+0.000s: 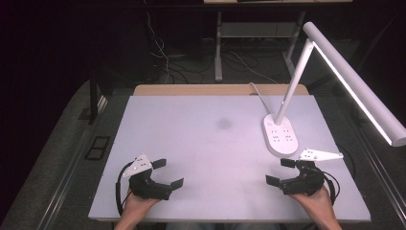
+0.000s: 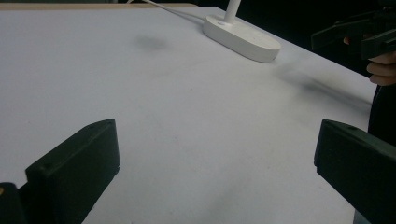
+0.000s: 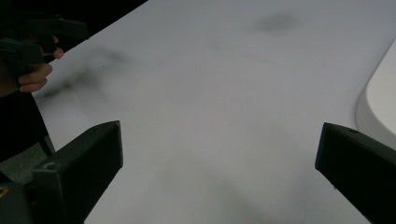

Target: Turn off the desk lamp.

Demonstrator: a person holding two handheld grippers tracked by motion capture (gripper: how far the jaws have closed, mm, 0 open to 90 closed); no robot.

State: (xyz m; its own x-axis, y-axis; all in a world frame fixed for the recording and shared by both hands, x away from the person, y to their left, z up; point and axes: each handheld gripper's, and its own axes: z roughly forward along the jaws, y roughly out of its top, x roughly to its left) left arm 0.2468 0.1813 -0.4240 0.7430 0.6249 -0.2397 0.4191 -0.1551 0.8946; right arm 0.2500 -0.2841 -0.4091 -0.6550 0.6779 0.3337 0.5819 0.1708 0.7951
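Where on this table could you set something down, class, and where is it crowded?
The white board is bare from its left edge across to the lamp base, and between the left claw and right claw, both open. A faint dark smudge marks the middle. The right side is crowded by the lamp.

A flat, pale white rectangular counter (image 1: 201, 143) carries little — a white desk lamp with an oblong base (image 1: 280, 135) stands toward its far right part, the base resting flat on the surface, a slim white stem rising from it to a long lit bar overhead. A thin white cord (image 1: 258, 96) trails from the base toward the far edge. A faint dark smudge (image 1: 224, 123) marks the surface near the middle — left of the base.
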